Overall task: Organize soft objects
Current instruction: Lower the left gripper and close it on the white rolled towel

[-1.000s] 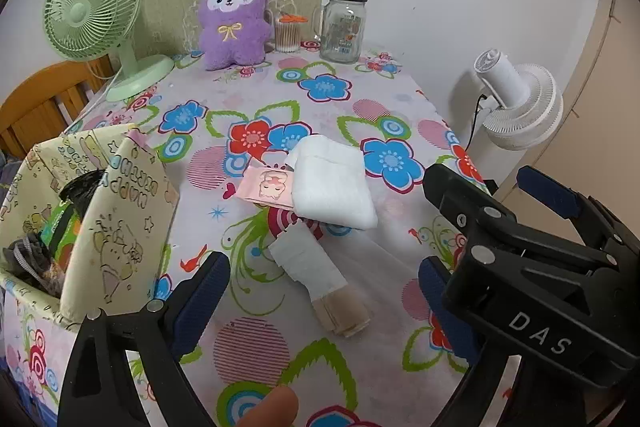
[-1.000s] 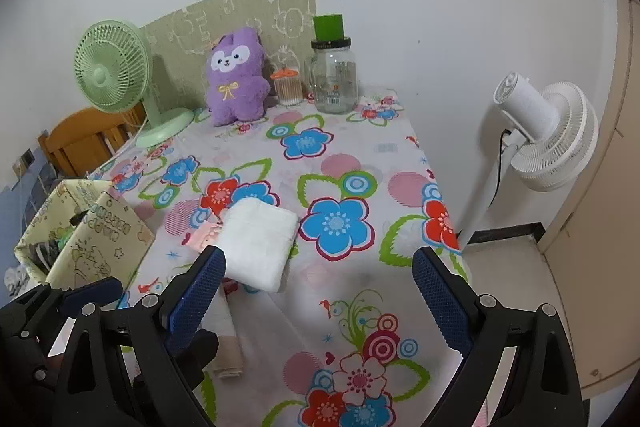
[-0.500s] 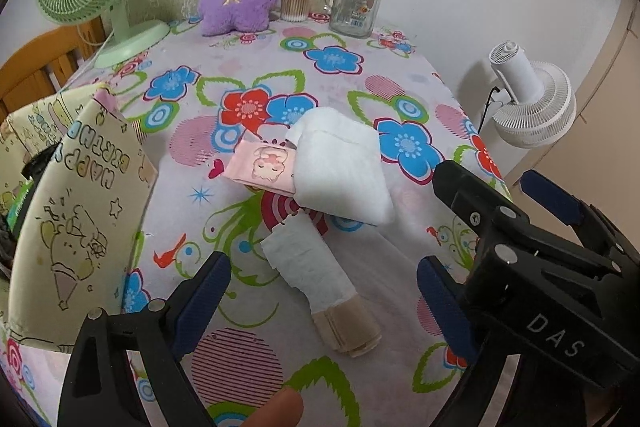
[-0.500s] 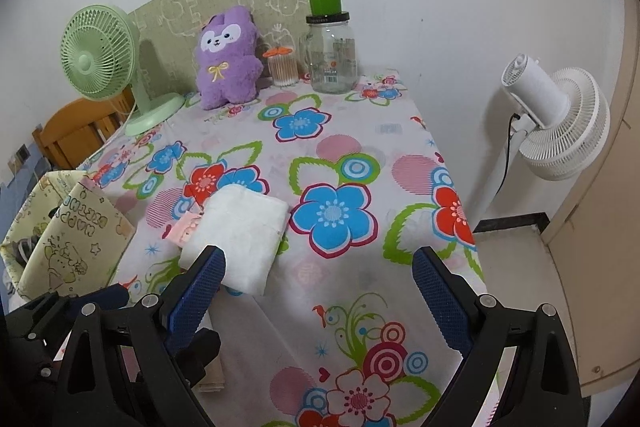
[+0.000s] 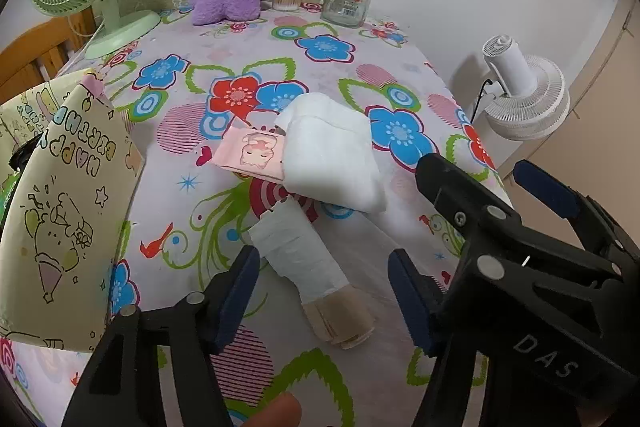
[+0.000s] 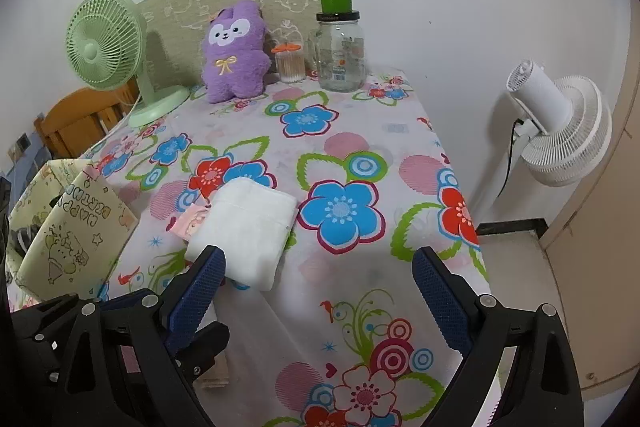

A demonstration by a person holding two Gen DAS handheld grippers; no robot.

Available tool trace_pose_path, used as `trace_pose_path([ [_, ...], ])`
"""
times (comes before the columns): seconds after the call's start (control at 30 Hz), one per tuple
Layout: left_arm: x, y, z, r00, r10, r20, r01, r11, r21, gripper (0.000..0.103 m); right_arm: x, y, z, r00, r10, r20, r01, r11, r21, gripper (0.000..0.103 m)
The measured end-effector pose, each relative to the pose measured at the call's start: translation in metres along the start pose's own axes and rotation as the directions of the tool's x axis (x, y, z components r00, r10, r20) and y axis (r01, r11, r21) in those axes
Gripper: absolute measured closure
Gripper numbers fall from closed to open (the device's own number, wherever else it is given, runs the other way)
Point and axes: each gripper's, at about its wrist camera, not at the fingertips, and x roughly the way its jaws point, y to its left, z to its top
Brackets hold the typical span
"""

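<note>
Left wrist view: left gripper [image 5: 320, 291], black frame w/ ribbed blue pads, points down at a rolled bundle [image 5: 310, 267] on the table. Jaws have just been closing to a narrower gap; the roll lies between them, pads not yet touching it. Roll = white crinkled cloth wrapped round a beige folded core, roughly cylindrical, lying aslant on the floral tablecloth [image 5: 240, 59]. Just beyond it: a folded white towel [image 5: 332, 151], thick and fluffy, rectangular, its left edge overlapping a flat pink packet [image 5: 252, 155] w/ a cartoon print. A fingertip [image 5: 276, 413] shows at the bottom edge.

Right wrist view: right gripper [image 6: 318, 287] has fingers spread wide, nothing between them, above bare cloth just right of the towel. Its frame also fills the lower right of the left view, close beside the roll.

Left edge: a cream fabric bin [image 5: 60, 211] w/ cartoon print, soft-walled. Back row by the wall: green table fan [image 6: 108, 47], purple plush toy [image 6: 236, 55], small jar of cotton swabs [image 6: 290, 65], glass mason jar [image 6: 340, 55] w/ green cap. Off-table at right: white floor fan [image 6: 560, 131].
</note>
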Motion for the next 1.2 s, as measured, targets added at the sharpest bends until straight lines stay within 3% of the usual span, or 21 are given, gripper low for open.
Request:
trace_pose_path([
  [0.27,0.007,0.003,-0.001,0.999,-0.011,-0.033,0.011,1.000,-0.007,0.056,-0.002,0.003,0.001,1.000,-0.002,-0.001,0.002,1.000,-0.014,0.007],
  [0.53,0.014,0.014,-0.001,0.997,-0.038,-0.069,0.034,0.997,-0.064,0.056,0.001,0.007,0.004,1.000,0.003,-0.007,-0.003,1.000,-0.031,0.007],
  [1.07,0.023,0.019,0.002,0.996,-0.032,-0.077,0.026,0.997,-0.079,0.057,0.013,0.008,0.002,0.999,0.023,-0.029,-0.024,1.000,-0.009,0.007],
  [1.13,0.023,0.019,0.002,0.997,-0.028,-0.074,0.022,0.997,-0.081,0.070,0.013,0.008,0.003,0.999,0.024,-0.029,-0.024,1.000,-0.012,0.007],
  [1.2,0.024,0.020,0.002,0.997,-0.028,-0.074,0.022,0.997,-0.075,0.076,0.015,0.009,0.003,0.999,0.024,-0.031,-0.025,1.000,-0.017,0.007],
])
